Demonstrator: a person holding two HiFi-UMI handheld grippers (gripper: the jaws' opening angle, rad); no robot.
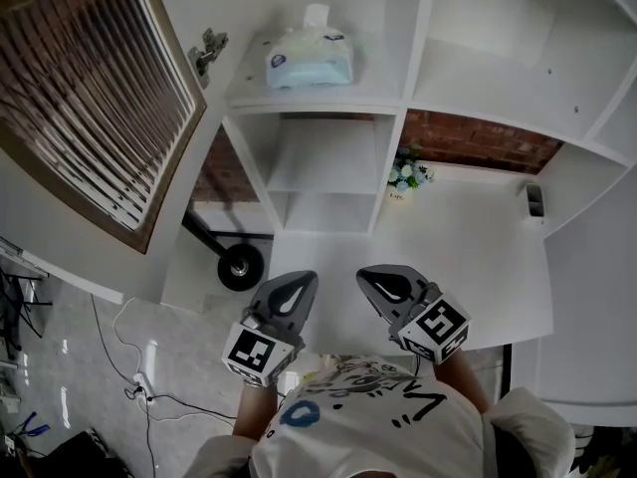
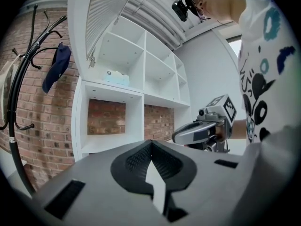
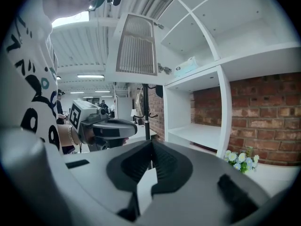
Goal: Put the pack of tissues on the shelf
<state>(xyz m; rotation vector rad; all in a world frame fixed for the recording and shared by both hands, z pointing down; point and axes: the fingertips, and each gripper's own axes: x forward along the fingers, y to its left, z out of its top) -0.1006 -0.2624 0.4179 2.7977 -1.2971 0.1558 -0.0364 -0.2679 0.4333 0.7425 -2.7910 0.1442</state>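
Note:
The pack of tissues [image 1: 310, 58], pale blue and white with a tissue sticking up, lies on the upper left shelf [image 1: 299, 96] of the white shelving unit. The left gripper view also shows the pack [image 2: 116, 78], and so does the right gripper view [image 3: 186, 67]. My left gripper [image 1: 299, 282] and right gripper [image 1: 373, 277] hang side by side close to my body, well below the pack, both shut with nothing between the jaws. Each gripper camera sees the other: the right gripper [image 2: 193, 132] from the left, the left gripper [image 3: 110, 126] from the right.
A louvred cabinet door [image 1: 95, 98] stands open left of the tissue shelf. A small bunch of flowers [image 1: 408, 175] and a small dark object [image 1: 534, 199] sit on the white counter. A coat stand [image 2: 19, 102] with a blue cap [image 2: 56, 67] stands left of the unit. Cables [image 1: 139, 366] lie on the floor.

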